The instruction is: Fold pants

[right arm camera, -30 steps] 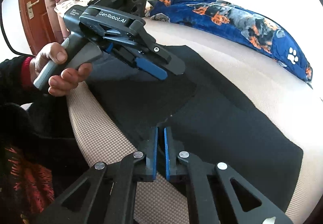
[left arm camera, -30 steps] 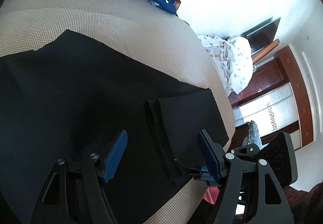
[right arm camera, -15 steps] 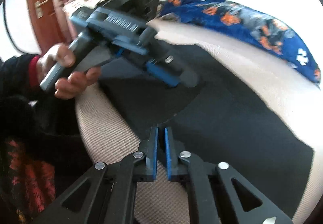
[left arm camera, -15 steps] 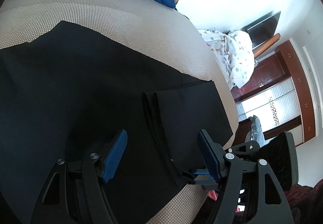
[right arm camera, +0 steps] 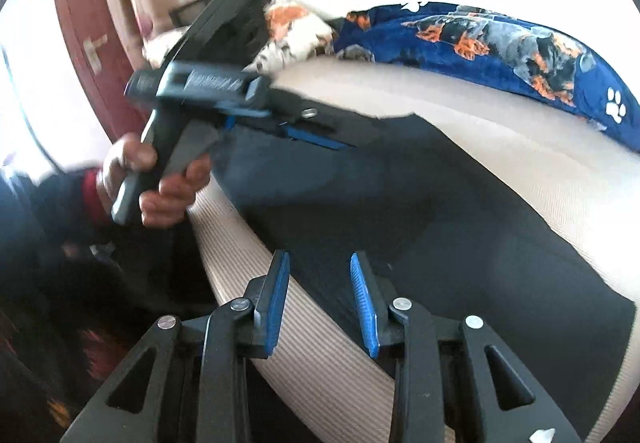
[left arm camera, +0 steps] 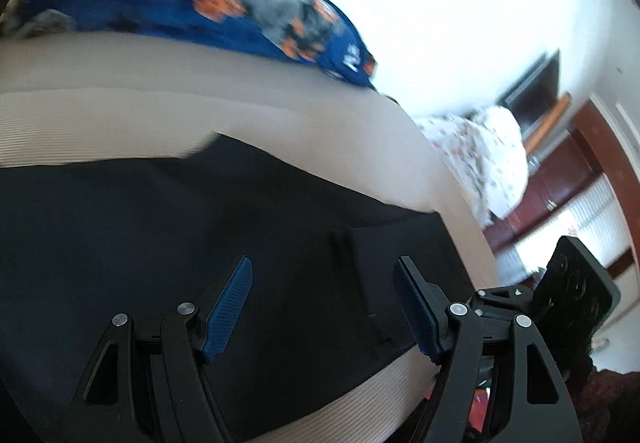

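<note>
With both tools free, the black pants (left arm camera: 200, 243) lie flat on the bed (left arm camera: 240, 111).

Left wrist view: the left tool (left arm camera: 324, 307) gapes empty above the folded edge; a careless regrasp could drag that fold askew, and the blanket (left arm camera: 180, 15) lies well behind. Right wrist view: the right tool (right arm camera: 320, 303), jaws just opening with nothing between them, hovers over the near hem; the hand (right arm camera: 156, 183) holding the left tool crowds that side.

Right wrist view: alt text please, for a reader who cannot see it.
Black pants lie flat on a beige bed; the right gripper has just been opening, nothing between its pads. Beyond, a hand holds the left gripper above the fabric, with a blue printed blanket behind.
</note>
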A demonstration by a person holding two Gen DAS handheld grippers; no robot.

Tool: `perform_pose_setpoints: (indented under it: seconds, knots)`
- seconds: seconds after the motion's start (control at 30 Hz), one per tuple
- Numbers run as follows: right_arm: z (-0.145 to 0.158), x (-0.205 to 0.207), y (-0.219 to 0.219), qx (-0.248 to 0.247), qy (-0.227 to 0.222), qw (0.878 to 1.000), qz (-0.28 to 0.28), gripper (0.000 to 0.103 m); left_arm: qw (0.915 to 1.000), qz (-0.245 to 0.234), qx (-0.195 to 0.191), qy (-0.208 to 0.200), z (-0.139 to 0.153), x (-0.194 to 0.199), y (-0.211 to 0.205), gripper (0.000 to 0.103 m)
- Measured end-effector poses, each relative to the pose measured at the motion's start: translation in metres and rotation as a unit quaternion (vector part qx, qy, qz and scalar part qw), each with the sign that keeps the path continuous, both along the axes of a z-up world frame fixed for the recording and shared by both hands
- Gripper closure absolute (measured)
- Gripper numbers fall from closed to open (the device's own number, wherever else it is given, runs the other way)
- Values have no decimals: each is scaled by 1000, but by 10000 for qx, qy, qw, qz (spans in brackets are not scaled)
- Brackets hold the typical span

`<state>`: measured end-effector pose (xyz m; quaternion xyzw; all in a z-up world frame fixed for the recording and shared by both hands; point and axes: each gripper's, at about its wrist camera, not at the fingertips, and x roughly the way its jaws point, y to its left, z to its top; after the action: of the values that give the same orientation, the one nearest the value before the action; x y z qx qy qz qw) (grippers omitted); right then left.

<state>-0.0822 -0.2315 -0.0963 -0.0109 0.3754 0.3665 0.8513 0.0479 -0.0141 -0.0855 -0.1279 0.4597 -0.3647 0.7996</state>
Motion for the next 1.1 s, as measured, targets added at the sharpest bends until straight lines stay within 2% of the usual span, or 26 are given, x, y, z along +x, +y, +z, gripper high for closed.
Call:
perform_pose_setpoints:
  seconds: [0.1, 0.23, 0.33, 0.47, 0.53, 0.63, 0.8, 1.0, 1.07, 1.1]
  knots:
    - [6, 13, 11, 585, 269, 9979, 41, 71, 9986, 510, 86, -85, 5, -8, 45, 30]
    - [10, 23, 33, 985, 397, 9942, 156, 65, 9911, 1322, -95, 154, 2, -18, 125, 30]
    - [9, 26, 53, 1117, 427, 9924, 286, 56, 9788, 1906, -353, 656, -12, -26, 191, 30]
    - [2, 26, 71, 1195, 566, 9903, 418, 55, 9600, 2285, -950, 1311, -40, -42, 251, 30]
    - [-2, 25, 77, 1175, 610, 9902, 451, 54, 9566, 2209, -1164, 1499, -50, -49, 262, 30]
    - [-10, 26, 81, 1236, 768, 9884, 441, 54, 9594, 1928, -1189, 1678, -59, -43, 255, 30]
    - [-13, 29, 84, 1320, 889, 9865, 391, 54, 9510, 1934, -1271, 2049, -76, -27, 244, 30]
    - [-9, 29, 84, 1378, 865, 9859, 379, 50, 9276, 2237, -1312, 2688, -79, -11, 246, 30]
    - [-11, 29, 85, 1436, 891, 9849, 380, 48, 9173, 2345, -1431, 2882, -82, -2, 246, 28]
    - [-12, 29, 85, 1450, 904, 9846, 379, 48, 9150, 2348, -1526, 2903, -82, 2, 246, 28]
